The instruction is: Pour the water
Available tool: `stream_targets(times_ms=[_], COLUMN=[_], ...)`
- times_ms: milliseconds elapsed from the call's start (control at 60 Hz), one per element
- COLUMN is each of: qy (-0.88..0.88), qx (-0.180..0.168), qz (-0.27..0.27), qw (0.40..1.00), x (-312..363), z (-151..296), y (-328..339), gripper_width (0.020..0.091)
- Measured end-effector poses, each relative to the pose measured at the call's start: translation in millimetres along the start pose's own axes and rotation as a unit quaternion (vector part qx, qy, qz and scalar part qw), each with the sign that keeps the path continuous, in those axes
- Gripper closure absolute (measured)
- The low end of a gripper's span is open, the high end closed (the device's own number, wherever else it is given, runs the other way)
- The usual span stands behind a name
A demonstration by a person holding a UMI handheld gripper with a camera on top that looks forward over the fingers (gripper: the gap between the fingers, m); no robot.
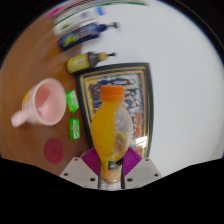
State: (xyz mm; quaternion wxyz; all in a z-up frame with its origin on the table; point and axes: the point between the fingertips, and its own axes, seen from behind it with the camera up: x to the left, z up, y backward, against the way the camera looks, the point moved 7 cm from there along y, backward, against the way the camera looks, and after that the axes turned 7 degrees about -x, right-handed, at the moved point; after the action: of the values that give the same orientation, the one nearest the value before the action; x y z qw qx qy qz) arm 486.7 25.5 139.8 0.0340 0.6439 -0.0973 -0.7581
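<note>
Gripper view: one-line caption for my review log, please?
Gripper shut on an orange-capped bottle of orange liquid, held upright over a dark tray, pink cup alongside.

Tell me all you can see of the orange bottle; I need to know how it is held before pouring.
The orange bottle looks like clear plastic filled with orange liquid, with an orange cap and a pale label band. It stands roughly upright between the gripper fingers, whose pink pads press its lower body. Behind it lies a dark framed tray; a pink cup sits nearby.
</note>
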Motion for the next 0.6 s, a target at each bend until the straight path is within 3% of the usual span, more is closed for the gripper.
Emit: stream_targets(times_ms=[133,300,417,600], qy=[-0.257,-0.509,-0.597,-0.646], qx=[-0.022,-0.046,-0.054,-0.039], qz=[0.021,0.069,0.094,0.115], qw=[0.966,0.857,0.795,0.754], x=[-11.5,3.8,36.7,88.7], z=[-4.7,-13.8,-20.4,-37.8], y=[10.0,1.0,-16.7,-40.1], gripper_width=[0.0855,0.0854,0.0853,0.0856])
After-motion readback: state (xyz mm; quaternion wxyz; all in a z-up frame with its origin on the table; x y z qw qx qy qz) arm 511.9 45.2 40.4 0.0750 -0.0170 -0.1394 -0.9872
